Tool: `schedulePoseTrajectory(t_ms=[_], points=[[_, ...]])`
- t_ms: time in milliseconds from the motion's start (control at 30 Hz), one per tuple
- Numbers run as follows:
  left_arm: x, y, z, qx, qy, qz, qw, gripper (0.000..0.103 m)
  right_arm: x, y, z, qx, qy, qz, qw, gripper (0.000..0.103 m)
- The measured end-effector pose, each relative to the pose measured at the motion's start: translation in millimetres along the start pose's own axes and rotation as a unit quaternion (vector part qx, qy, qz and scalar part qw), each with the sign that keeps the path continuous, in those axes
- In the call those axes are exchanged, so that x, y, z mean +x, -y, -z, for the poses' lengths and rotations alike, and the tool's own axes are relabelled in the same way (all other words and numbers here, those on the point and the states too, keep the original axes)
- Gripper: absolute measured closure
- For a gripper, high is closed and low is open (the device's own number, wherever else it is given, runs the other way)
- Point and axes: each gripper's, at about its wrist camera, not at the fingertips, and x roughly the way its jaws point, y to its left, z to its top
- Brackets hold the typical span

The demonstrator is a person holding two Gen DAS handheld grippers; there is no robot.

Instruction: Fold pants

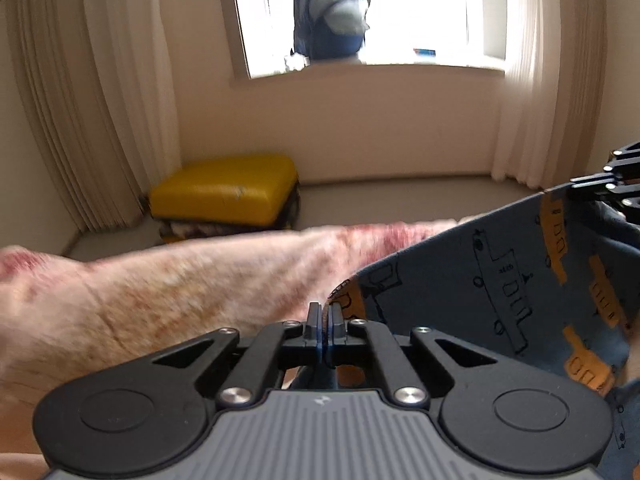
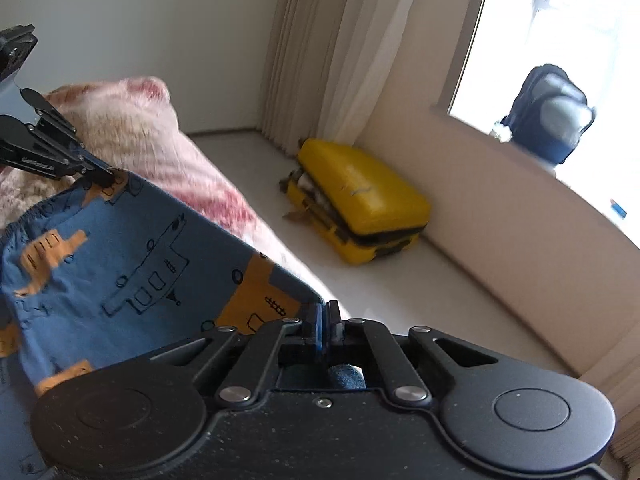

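The jaws of the left gripper [image 1: 325, 312] are clamped together on a corner of the pants [image 1: 492, 280], with the cloth edge pinched between the two pads. The jaws of the right gripper [image 2: 323, 312] are likewise pressed tight on another corner of the same cloth. The pants [image 2: 120, 256] are blue, printed with orange vehicles and black line drawings, and their fabric stretches raised between the two grippers, just above the bed. In the left wrist view the right gripper [image 1: 576, 186] shows at the far end of the pants' upper edge; in the right wrist view the left gripper [image 2: 106, 174] grips the far corner, beside a gathered hem.

Under and behind the pants lies a pink and cream blanket [image 1: 160, 292] covering the bed. Beyond the pants, on the pale floor [image 2: 400, 280], a yellow suitcase [image 1: 228, 192] sits partly unzipped against the wall, near the long cream curtains [image 1: 80, 100]. Farther from the pants and higher, a blue backpack [image 1: 328, 20] stands on the sill of the bright window [image 1: 420, 12].
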Motion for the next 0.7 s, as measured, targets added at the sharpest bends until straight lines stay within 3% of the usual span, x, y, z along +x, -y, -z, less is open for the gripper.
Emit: schedulePoseTrajectory(t_ms=[233, 433, 567, 700], points=[[-76, 30, 21, 0.078, 0.117, -0.029, 0.9897, 0.101, -101, -31, 10, -0.047, 0.076, 0.019, 0.996, 0.103], [-129, 67, 75, 0.203, 0.183, -0.062, 0.9601, 0.101, -186, -74, 49, -0.092, 0.115, 0.012, 0.989, 0.103], [-152, 88, 117, 0.266, 0.189, -0.05, 0.9438, 0.101, -224, -107, 82, -0.117, 0.121, 0.003, 0.986, 0.103], [-151, 106, 154, 0.333, 0.155, -0.019, 0.9298, 0.101, -239, -133, 114, -0.131, 0.095, -0.017, 0.987, 0.103]])
